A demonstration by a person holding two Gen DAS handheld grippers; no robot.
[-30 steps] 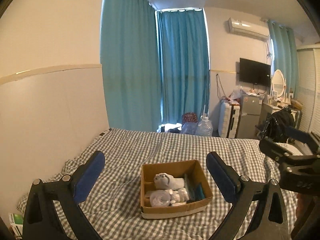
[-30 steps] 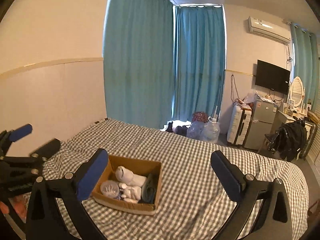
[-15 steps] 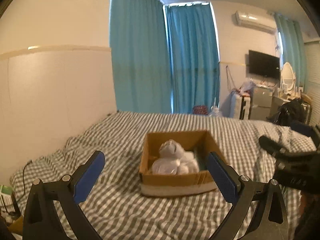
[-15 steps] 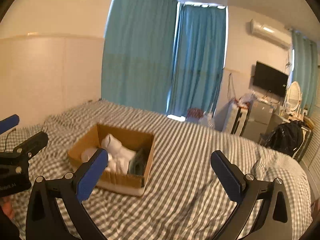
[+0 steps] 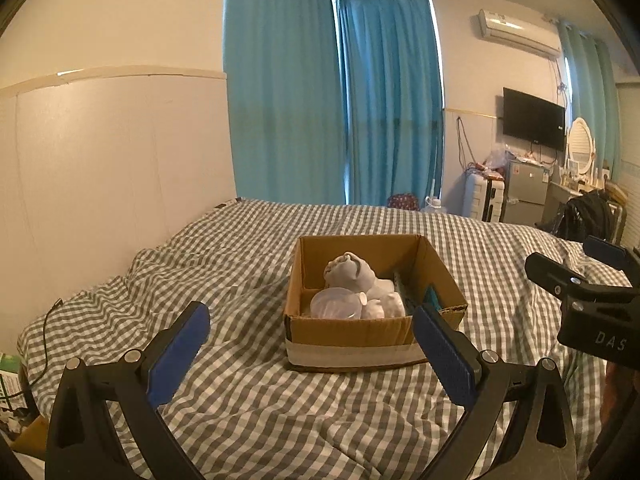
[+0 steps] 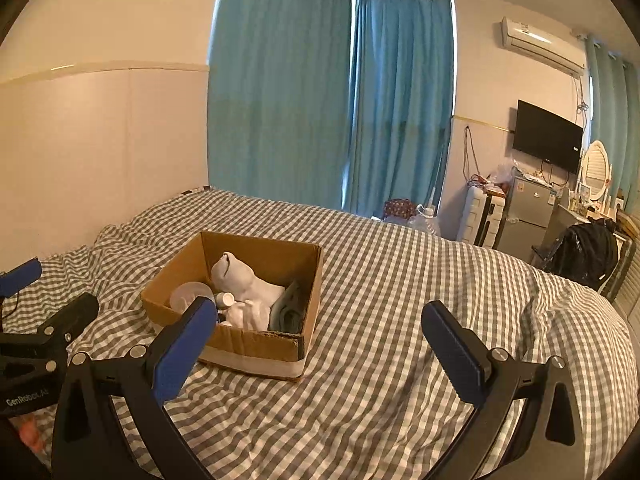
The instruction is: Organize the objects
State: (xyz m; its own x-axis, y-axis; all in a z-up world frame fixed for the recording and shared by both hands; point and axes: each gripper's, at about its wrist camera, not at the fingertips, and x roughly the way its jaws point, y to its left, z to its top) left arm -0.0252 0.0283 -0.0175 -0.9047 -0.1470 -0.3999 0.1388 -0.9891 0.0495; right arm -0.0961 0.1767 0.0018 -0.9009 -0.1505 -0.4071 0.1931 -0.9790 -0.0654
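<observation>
A checked bed [image 5: 248,412] filled the lower part of both views, running back to a pale wall on the left and blue curtains [image 5: 336,112] behind. The left claw [image 5: 310,350] hung over the near part of the bed with its blue-padded jaws spread wide and nothing between them. Just beyond its tips, slightly to the right, a cardboard box [image 5: 360,334] sat on the bed, open at the top. Inside it, a clear round lid [image 5: 335,304] lay at the front left, a white cloth bundle [image 5: 352,274] rose behind it, and something dark and teal [image 5: 430,300] stood against the right wall of the box.

In the right wrist view the box [image 6: 256,346] lay left of centre, the bundle [image 6: 240,276] in its middle and a grey-dark roll [image 6: 288,312] at its right side. The right claw [image 6: 320,342] was also wide open and empty, held over bare bed to the right of the box, its left finger [image 6: 184,346] overlapping the box's near corner in that view. Each claw showed at the edge of the other's camera. At far right stood a wall TV [image 6: 546,136] and a small fridge [image 6: 524,216].
</observation>
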